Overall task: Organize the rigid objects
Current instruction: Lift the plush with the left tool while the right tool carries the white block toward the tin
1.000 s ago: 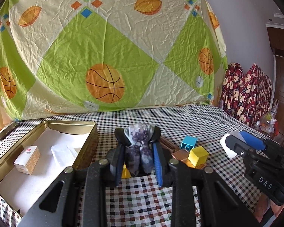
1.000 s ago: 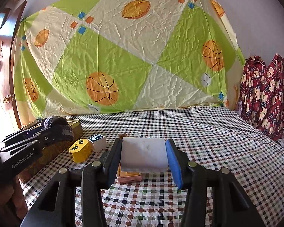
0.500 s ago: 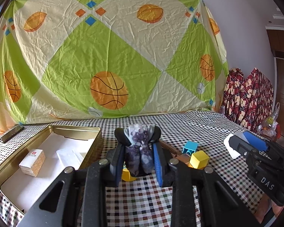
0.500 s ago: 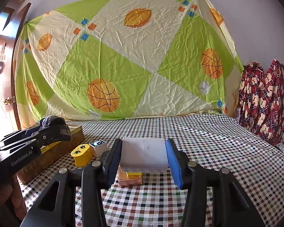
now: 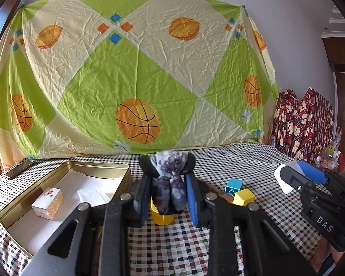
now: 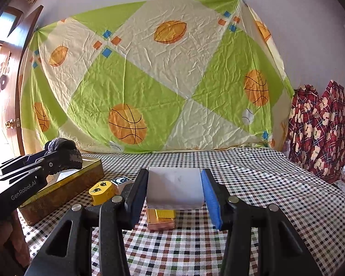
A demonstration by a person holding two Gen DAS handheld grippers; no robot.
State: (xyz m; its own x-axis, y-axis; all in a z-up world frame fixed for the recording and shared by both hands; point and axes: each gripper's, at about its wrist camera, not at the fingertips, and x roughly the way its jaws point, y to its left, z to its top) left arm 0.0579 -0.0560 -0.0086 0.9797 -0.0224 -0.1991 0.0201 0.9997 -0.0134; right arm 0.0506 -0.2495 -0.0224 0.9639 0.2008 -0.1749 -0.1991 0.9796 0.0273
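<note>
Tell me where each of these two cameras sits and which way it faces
Left wrist: on the left gripper, looking along its jaws, shut on a purple patterned object, toward the gold tin and the hanging sheet; the right gripper shows at right.
Right wrist: on the right gripper, jaws shut on a white block, facing the same sheet; the left gripper shows at left.
Shared: sheet, checkered tablecloth, tin, yellow block.
</note>
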